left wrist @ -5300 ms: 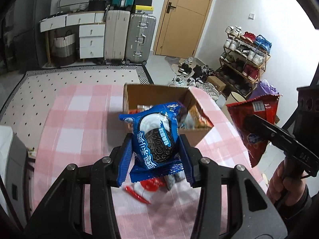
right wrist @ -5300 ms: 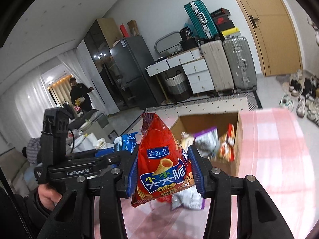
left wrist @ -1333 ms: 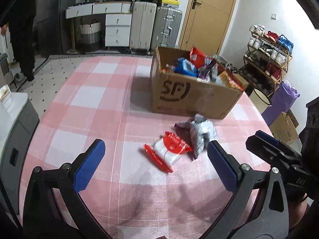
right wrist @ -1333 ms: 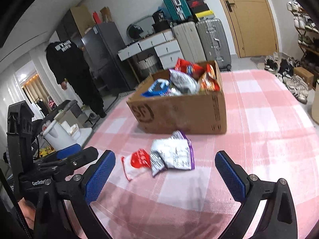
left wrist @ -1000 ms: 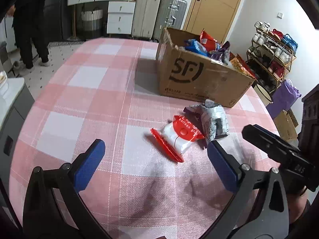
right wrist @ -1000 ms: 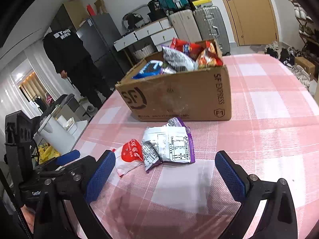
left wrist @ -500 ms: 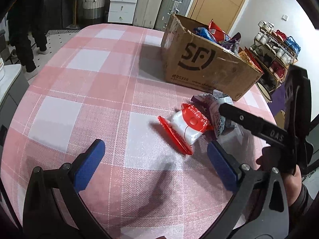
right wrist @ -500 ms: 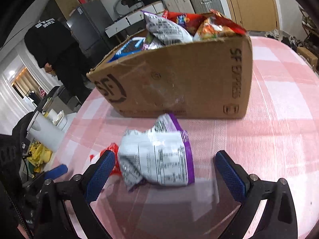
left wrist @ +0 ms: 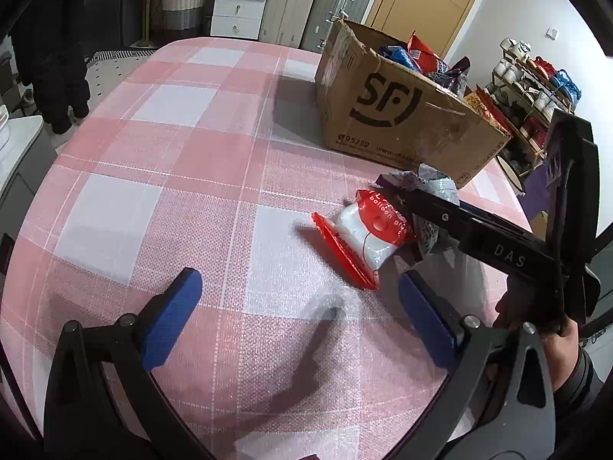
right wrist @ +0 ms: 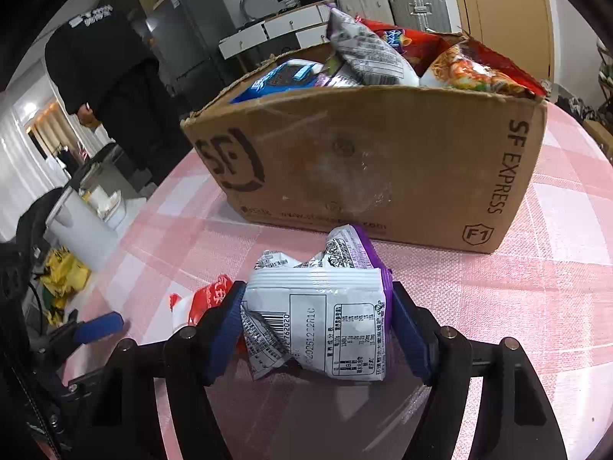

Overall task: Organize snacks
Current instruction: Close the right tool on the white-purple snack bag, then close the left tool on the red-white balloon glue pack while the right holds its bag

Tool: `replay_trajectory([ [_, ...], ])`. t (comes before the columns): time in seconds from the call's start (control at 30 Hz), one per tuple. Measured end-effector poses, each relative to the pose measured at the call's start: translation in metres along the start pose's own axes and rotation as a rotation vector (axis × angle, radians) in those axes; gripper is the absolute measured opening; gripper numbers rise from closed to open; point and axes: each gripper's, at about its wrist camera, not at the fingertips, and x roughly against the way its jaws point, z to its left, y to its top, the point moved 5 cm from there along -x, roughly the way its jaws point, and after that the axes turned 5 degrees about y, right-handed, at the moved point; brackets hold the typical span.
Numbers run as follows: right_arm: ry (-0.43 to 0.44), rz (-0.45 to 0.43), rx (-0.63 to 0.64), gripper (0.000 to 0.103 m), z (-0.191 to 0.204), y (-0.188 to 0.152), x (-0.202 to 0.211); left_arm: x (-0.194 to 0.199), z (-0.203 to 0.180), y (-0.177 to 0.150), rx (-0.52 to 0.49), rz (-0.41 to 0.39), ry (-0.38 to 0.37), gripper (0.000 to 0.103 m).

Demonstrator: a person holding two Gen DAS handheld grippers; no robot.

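A crinkled silver-and-purple foil snack packet (right wrist: 318, 318) lies on the pink checked tabletop (right wrist: 536, 287), just before a brown cardboard box (right wrist: 367, 161) heaped with snacks. The right tool (right wrist: 316, 329) is closing, its blue pads flanking the packet. A red-and-white plastic pouch (left wrist: 366, 235) lies beside it. The left tool (left wrist: 299, 314) gapes empty.

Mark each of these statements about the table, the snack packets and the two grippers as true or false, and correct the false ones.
1. The right gripper has a silver and purple packet between its jaws, which are closing. True.
2. The left gripper holds the red and white packet. False: its jaws stand open and empty, with the packet lying on the checked tablecloth ahead.
3. The cardboard box is empty. False: snack bags stick out of its top.
4. The red and white packet lies beside the silver and purple one. True.
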Motion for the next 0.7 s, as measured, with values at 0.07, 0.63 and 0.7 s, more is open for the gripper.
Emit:
replay_trajectory([
  [0.07, 0.026, 0.000, 0.010, 0.061, 0.004, 0.000, 0.000, 0.003, 0.000, 0.000, -0.006, -0.007, 0.005, 0.102],
  [0.63, 0.114, -0.128, -0.026, 0.057, 0.001, 0.001, 0.064, 0.017, -0.006, -0.003, -0.019, -0.008, 0.008, 0.102],
  [0.7, 0.120, -0.146, -0.023, 0.057, 0.001, 0.001, 0.075, 0.016, -0.008, -0.004, -0.024, -0.003, 0.010, 0.102],
])
